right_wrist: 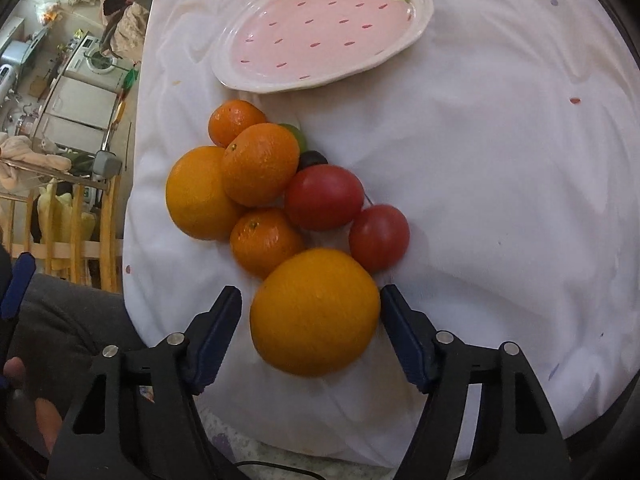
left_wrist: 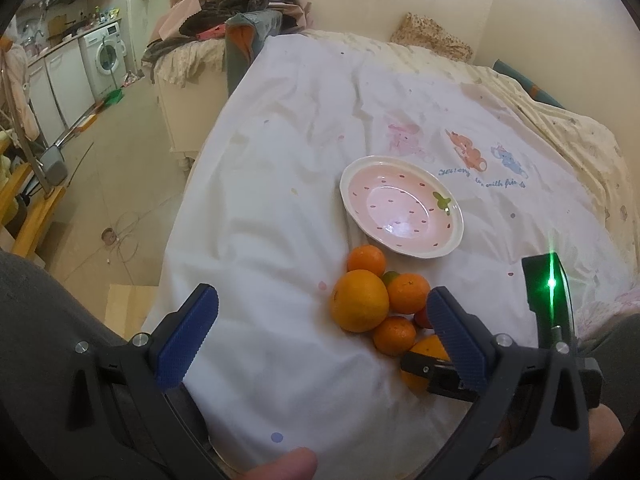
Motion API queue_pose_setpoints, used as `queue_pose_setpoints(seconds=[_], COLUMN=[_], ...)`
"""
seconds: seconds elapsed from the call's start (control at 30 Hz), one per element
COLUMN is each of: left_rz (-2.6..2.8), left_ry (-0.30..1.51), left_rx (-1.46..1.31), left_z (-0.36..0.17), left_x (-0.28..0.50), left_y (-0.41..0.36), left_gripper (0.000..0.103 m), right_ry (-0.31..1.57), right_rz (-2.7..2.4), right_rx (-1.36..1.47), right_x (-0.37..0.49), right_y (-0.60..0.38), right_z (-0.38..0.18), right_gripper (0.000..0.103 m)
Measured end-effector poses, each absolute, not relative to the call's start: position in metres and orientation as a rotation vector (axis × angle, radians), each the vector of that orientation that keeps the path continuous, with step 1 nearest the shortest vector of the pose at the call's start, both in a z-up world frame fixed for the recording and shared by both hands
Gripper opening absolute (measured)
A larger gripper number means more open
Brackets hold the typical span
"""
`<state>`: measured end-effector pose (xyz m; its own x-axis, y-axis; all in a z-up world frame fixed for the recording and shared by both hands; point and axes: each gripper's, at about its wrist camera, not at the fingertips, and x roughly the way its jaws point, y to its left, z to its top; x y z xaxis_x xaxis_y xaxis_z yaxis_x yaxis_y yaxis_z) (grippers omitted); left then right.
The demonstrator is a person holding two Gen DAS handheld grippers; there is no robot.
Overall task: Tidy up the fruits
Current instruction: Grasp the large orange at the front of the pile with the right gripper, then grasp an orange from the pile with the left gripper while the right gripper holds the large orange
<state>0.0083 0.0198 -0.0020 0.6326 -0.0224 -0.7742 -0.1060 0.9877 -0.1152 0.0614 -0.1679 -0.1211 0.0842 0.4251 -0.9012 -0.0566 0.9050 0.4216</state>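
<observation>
A pile of fruit lies on the white sheet [right_wrist: 480, 180] in front of a pink strawberry-pattern plate [right_wrist: 426, 8], which holds nothing. In the right wrist view my right gripper [right_wrist: 311, 295] straddles the nearest big orange [right_wrist: 314, 320]. Its right pad is at the peel and a thin gap shows at the left pad, so it is open. Behind lie another big orange [right_wrist: 196, 196], three mandarins [right_wrist: 260, 164], two tomatoes [right_wrist: 324, 198], and a green and a dark grape. My left gripper [left_wrist: 322, 294] hangs open just left of the pile [left_wrist: 358, 300], with nothing between its fingers.
The bed's left edge [left_wrist: 188, 240] drops to the floor. A wooden rail [right_wrist: 108, 236] stands beside it, and a grey-clad leg [right_wrist: 72, 320] is at the near left. A clothes heap [left_wrist: 240, 4] and a pillow [left_wrist: 436, 36] lie at the far end.
</observation>
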Motion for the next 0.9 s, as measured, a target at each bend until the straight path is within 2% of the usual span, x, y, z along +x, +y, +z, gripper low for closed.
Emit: queue_pose_setpoints(seconds=[0.17,0.63,0.9], left_rz=[0.05,0.06,0.067], left_ry=[0.891,0.902,0.914], left_rx=[-0.159,-0.158,-0.133], left_z=[-0.002,-0.007,-0.01], left_x=[0.009,0.01,0.011], left_y=[0.02,0.021,0.017], left_gripper=[0.103,0.103,0.103], right_ry=[1.436,1.393,1.261], right_rz=[0.381,0.404,0.424], right_rx=[0.251,0.268,0.284], right_x=[0.059,0.049,0.058], right_y=[-0.167,-0.182,-0.197], right_z=[-0.117,-0.092,-0.05], right_gripper=[0.063,0.062,0.062])
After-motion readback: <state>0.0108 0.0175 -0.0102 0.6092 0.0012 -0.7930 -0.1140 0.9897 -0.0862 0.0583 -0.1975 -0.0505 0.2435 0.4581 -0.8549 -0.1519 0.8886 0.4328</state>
